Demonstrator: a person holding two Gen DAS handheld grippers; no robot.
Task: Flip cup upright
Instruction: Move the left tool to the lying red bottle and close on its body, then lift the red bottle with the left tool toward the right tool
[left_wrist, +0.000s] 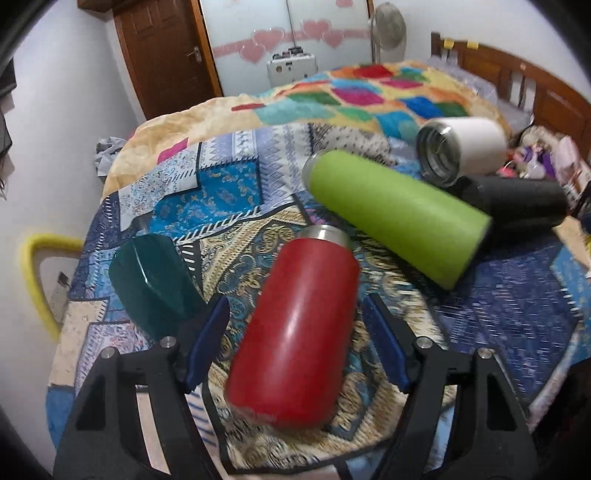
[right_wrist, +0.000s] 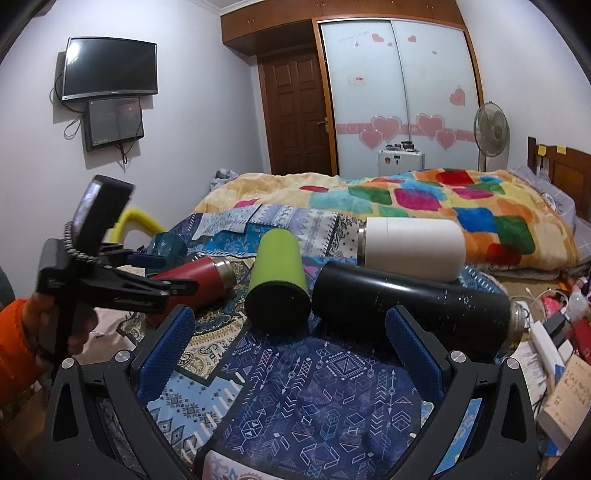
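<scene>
The red cylindrical steel cup (left_wrist: 295, 328) is seen lying on its side at lower centre of the left wrist view, on the patterned blue cloth (left_wrist: 229, 192), between the spread fingers of the left gripper (left_wrist: 295, 339), neither pad clearly touching. At lower centre of the right wrist view, the right gripper (right_wrist: 288, 354) is held level and spread apart over cloth, near the lime-green cup (right_wrist: 277, 284) and black flask (right_wrist: 413, 299).

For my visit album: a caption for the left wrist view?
Open left gripper straddles a red flask lying on the patterned cloth.
</scene>
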